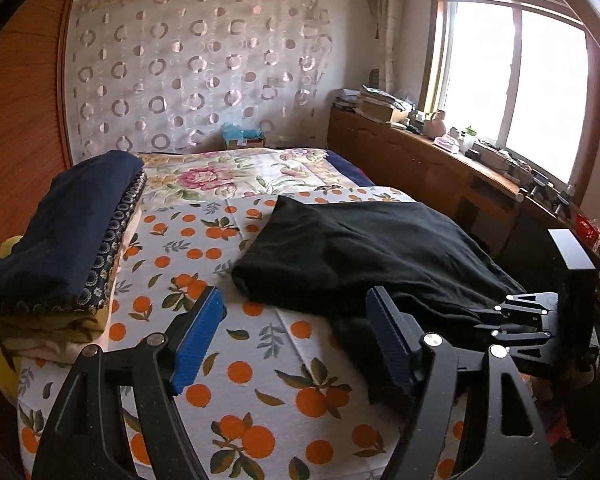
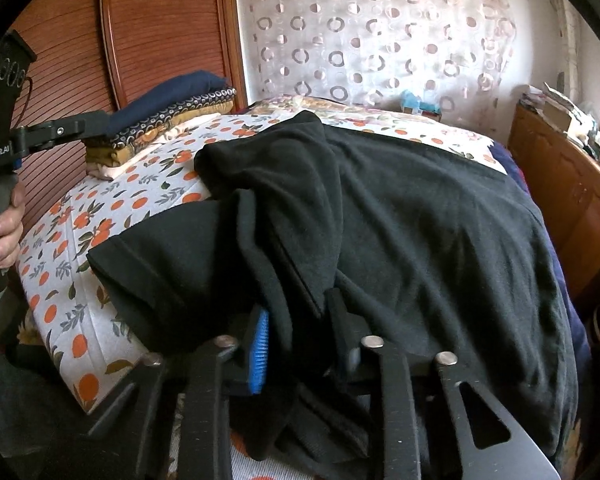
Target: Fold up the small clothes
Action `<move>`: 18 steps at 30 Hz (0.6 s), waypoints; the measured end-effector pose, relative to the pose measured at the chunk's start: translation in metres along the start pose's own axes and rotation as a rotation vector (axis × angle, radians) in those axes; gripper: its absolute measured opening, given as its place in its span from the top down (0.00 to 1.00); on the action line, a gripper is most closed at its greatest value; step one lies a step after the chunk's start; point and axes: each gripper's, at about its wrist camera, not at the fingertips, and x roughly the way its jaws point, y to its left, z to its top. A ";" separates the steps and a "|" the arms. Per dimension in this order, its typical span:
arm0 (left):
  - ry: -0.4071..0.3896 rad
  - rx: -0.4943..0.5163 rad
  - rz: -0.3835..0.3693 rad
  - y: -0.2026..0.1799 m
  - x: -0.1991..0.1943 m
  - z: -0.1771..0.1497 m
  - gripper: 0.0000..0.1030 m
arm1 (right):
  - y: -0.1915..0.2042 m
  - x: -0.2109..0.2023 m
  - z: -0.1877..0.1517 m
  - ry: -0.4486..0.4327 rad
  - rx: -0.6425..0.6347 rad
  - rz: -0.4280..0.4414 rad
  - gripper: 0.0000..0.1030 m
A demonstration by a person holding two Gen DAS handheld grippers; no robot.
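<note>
A black garment (image 1: pixel 360 256) lies partly folded on the orange-print bed cover (image 1: pixel 240 372), on its right half. My left gripper (image 1: pixel 295 296) hovers open just left of the garment's near edge, with only the bed cover between its blue pads (image 1: pixel 198 336). In the right wrist view the black garment (image 2: pixel 420 208) fills the middle, with a sleeve folded across it. My right gripper (image 2: pixel 300 316) is shut on a bunched fold at the garment's near edge. The right gripper (image 1: pixel 500 316) also shows at the garment's right corner in the left wrist view.
A stack of folded clothes (image 1: pixel 68 232), dark blue on top, sits at the bed's left side beside a wooden wardrobe (image 1: pixel 20 120). A wooden cabinet (image 1: pixel 420 160) with clutter runs along the right under the window. A hand (image 2: pixel 4 220) grips the left tool's handle.
</note>
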 end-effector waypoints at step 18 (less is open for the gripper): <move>-0.001 0.012 -0.005 -0.006 0.000 -0.001 0.27 | 0.015 -0.060 0.044 -0.186 -0.067 0.027 0.92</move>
